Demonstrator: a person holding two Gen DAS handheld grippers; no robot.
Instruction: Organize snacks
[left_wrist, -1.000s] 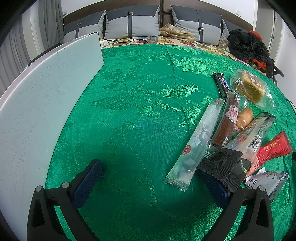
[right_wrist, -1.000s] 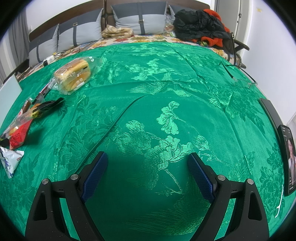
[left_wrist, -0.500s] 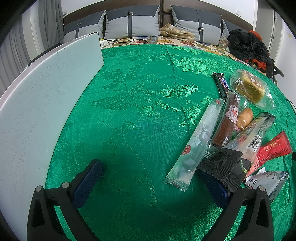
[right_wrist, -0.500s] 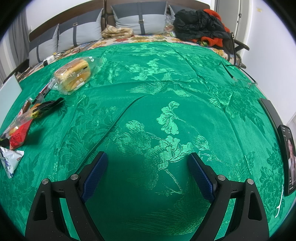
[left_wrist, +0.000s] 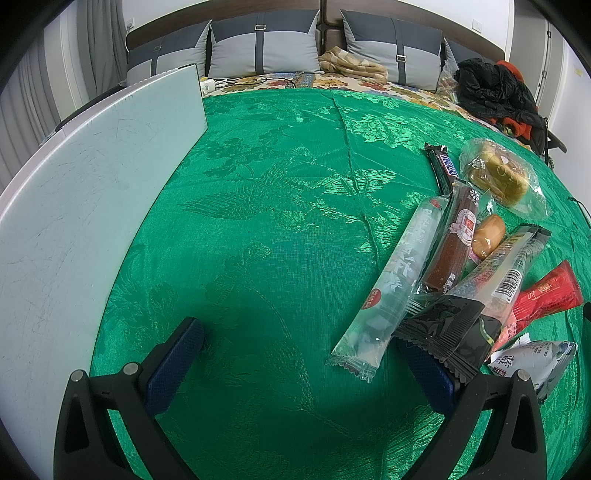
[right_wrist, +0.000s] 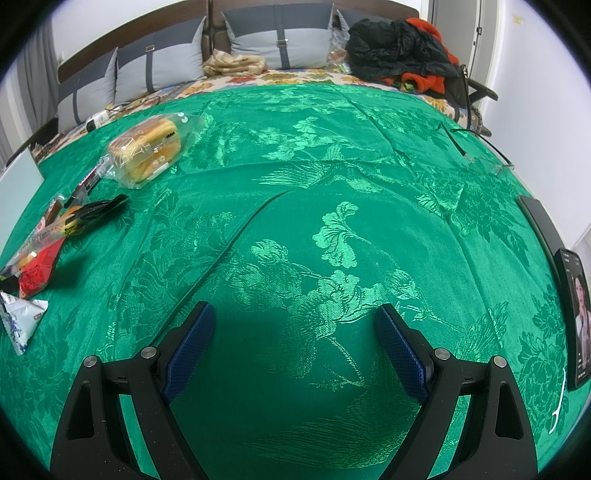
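Over the green cloth (left_wrist: 280, 229), both hand-held grippers unmoved, jaws apart.

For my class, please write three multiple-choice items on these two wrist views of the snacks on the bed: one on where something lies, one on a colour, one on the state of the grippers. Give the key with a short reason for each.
1. Where does the bagged bread lie in relation to the pile of snacks?
A. at the pile's far end, toward the pillows
B. under the white board
C. between the right gripper's jaws

2. What colour is the cloth under the snacks?
A. blue
B. green
C. plain white

3. How do the left gripper and the right gripper stand?
A. both shut on a snack
B. left shut, right open
C. both open and empty

Key: 1 A, the bread sits beyond the chocolate bar, nearest the pillows. 2 B, the patterned cloth is green in both views. 3 C, each pair of jaws stands wide apart with only cloth between.
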